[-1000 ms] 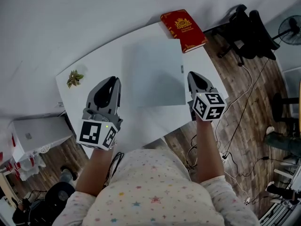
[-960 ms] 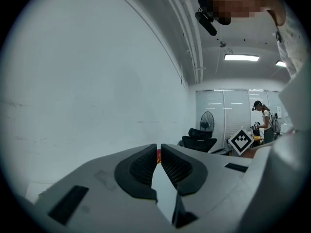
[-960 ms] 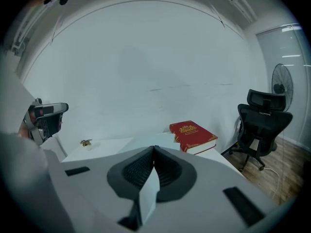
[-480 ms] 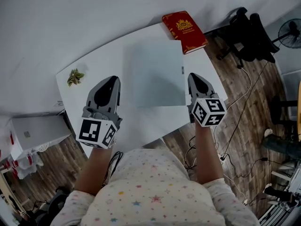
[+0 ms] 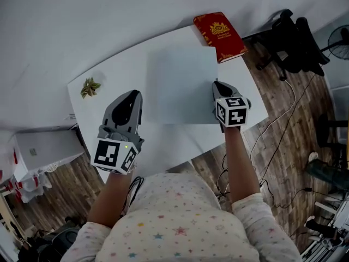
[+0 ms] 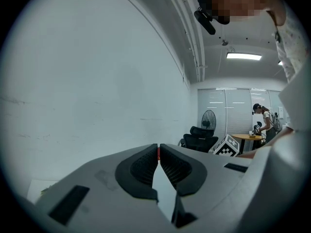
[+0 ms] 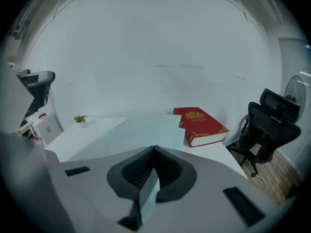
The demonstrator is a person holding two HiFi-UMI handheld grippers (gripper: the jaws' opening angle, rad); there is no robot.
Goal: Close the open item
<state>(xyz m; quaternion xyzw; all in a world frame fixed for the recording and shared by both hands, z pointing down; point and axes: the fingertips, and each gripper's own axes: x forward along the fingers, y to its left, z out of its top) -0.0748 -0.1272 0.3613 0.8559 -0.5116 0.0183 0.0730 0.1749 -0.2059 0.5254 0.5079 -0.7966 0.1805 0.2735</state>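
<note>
A thin pale grey-blue slab (image 5: 180, 86), like a laptop, lies flat with its lid down in the middle of the white table (image 5: 163, 141). It also shows ahead in the right gripper view, as the slab (image 7: 141, 130). My right gripper (image 5: 217, 83) hangs at the slab's right edge, near its front corner, and I cannot tell whether it touches. Its jaws meet with nothing between them, as the right gripper (image 7: 154, 148) shows up close. My left gripper (image 5: 130, 93) hovers left of the slab, apart from it. The left gripper (image 6: 159, 147) is shut and empty.
A red book (image 5: 221, 34) lies at the table's far right corner, just beyond the slab. A small potted plant (image 5: 90, 86) stands at the far left. A black office chair (image 5: 294, 37) and cables are on the wooden floor to the right.
My right gripper has moved forward and down, from beside the table's right front edge to the slab's right edge. The left gripper has stayed put.
</note>
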